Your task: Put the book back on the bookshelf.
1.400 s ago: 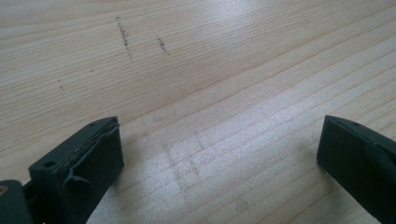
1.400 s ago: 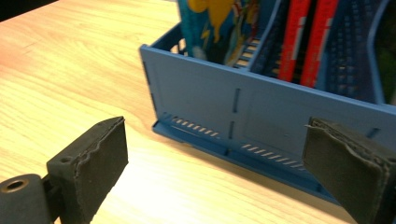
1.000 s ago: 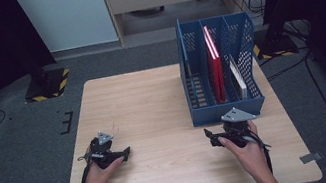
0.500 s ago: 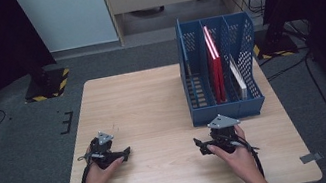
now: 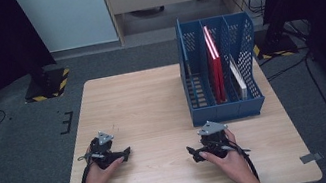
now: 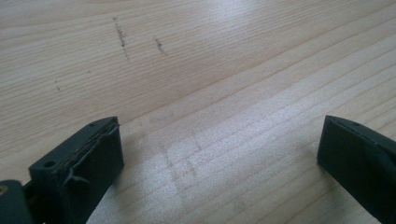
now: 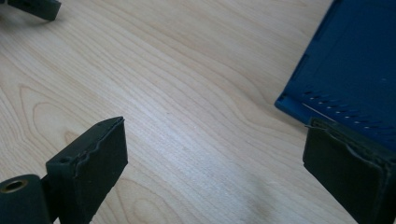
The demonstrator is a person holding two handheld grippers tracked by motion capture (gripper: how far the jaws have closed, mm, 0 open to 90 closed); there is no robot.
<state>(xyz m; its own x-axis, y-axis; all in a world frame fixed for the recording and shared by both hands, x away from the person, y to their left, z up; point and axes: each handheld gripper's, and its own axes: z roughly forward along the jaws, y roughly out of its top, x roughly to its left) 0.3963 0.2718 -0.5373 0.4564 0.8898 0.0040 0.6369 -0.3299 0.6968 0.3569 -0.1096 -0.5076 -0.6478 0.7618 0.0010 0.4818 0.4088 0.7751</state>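
Observation:
A person's hands hold two black grippers low over a light wooden table (image 5: pixel 142 100). My left gripper (image 5: pixel 119 149) hovers near the front left of the table. In the left gripper view it (image 6: pixel 219 154) is open, with bare wood between its jaws. My right gripper (image 5: pixel 193 153) is at the front, right of centre and just in front of a blue file rack (image 5: pixel 224 106). In the right gripper view it (image 7: pixel 215 158) is open and empty, and the rack's blue wall (image 7: pixel 355 70) shows at the upper right.
The blue rack stands at the table's right rear. It holds red books (image 5: pixel 214 59) in the middle slot and a white one (image 5: pixel 237 78) in the right slot. A jaw of the other gripper (image 7: pixel 32 7) shows far off. Dark floor and black stands surround the table.
My right gripper has moved left and a little toward the front edge, away from the rack's front corner. The left gripper has barely moved.

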